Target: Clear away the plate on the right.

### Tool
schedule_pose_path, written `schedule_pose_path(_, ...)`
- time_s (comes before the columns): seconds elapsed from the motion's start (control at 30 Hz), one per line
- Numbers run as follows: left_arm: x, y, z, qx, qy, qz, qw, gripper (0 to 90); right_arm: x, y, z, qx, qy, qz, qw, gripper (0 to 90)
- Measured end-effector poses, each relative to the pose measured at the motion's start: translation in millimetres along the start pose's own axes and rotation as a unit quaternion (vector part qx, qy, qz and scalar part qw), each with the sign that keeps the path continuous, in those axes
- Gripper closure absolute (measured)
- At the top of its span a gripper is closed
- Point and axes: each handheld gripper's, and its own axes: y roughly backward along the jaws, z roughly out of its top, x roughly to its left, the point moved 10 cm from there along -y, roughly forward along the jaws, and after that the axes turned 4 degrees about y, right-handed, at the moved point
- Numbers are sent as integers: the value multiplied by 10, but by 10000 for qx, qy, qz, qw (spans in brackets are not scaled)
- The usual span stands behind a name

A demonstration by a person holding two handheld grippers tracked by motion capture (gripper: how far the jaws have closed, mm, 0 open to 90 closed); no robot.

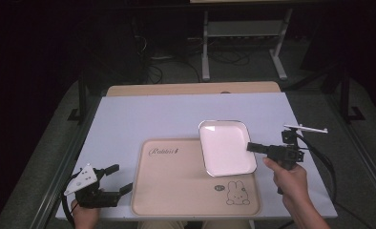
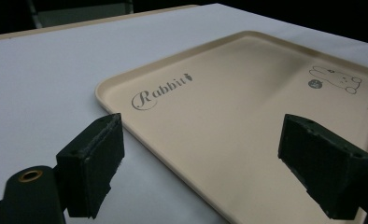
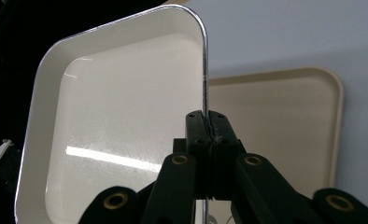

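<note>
A white table (image 1: 129, 119) fills the middle of the high view, standing on a grey floor (image 1: 319, 95). On its near half lies a beige serving tray (image 1: 176, 191), rectangular with rounded corners, printed with the word "Rabbit" (image 1: 163, 151) near its far left corner and a small rabbit drawing (image 1: 237, 194) near its near right corner.

A square white plate (image 1: 224, 145) with a thin dark rim sits above the tray's far right corner, partly over the bare table. The right gripper (image 1: 254, 147) holds it: the jaws are pressed together on the plate's right edge, and in the right gripper view the plate (image 3: 121, 121) stands tilted up, its rim pinched between the black pads. The person's right hand (image 1: 286, 174) grips the tool from the near right.

The left gripper (image 1: 120, 179) rests at the table's near left corner, just beside the tray, its jaws wide apart with nothing between them.
</note>
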Motion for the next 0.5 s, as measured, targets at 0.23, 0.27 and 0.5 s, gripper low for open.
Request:
schedule_pose_path(0.23, -2, 11, 3, -22, 15, 0, 10000, 140, 1, -121, -75, 11, -40, -62, 10000, 884)
schedule_pose_path(0.27, -2, 11, 3, -22, 17, 1, 10000, 140, 1, -141, -85, 7, -43, -57, 10000, 884)
schedule_pose_path(0.5, -1, 11, 0, -14, 19, 3, 10000, 140, 2, -275, -159, 12, -131, -66, 9999, 884)
